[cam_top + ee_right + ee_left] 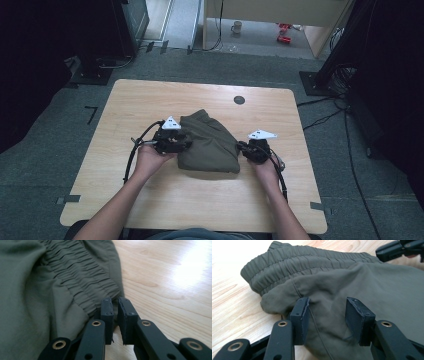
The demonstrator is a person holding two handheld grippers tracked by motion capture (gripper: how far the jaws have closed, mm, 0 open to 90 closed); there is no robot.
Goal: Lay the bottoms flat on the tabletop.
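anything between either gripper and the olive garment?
Nothing visible. The left gripper has its jaws apart with the folded olive garment between them. The right gripper has its jaws nearly together at the garment's elastic edge.

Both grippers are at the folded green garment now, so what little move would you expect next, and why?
Probably the left gripper closes on the cloth. Its jaws stand apart with the olive garment between them, the pads not yet pinching. The right gripper looks nearly closed on the garment's edge by the elastic waistband. With both sides gripped, the person could lift or fold it on the table.
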